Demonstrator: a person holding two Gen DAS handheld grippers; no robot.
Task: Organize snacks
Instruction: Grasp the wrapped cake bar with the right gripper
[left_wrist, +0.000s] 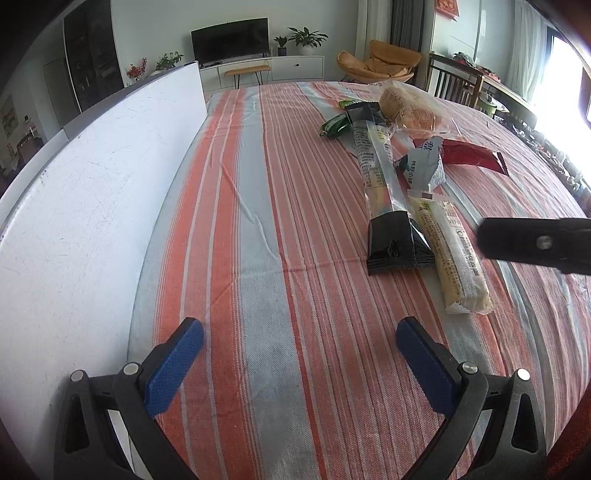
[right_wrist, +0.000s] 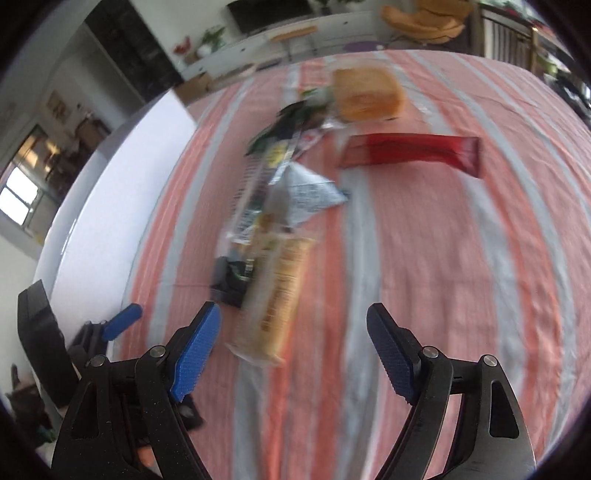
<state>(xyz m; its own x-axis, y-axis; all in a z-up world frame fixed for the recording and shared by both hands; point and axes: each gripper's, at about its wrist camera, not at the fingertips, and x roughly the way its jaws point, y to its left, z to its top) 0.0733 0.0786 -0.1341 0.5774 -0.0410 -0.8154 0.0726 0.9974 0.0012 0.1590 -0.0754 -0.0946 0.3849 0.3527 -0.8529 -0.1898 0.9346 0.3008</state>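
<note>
The striped tablecloth – orange, grey and white – filled most of both views, and nearly all of it lay bare. Along its left edge stood a long white board, upright, walling off that side; between the board and the snacks ran a broad open strip of cloth, and to the right of the snacks the cloth was free as well.

The snacks lay bunched together toward the far right of the cloth. Farthest from the board's near end sat a bun in a clear bag, round and golden. Just beside it lay a red packet, flat and long. A long clear packet with black ends ran down the cloth, its far end over a small green packet. A crumpled silver-blue packet rested against it, and a pale yellow wrapped bar lay alongside its near black end, touching it.

The left gripper hung over bare cloth near the board, its blue pads well apart and holding nothing. The right gripper – in a view blurred by motion – stood with jaws wide, nothing pressed between them, the yellow bar's near end just ahead of the gap.
</note>
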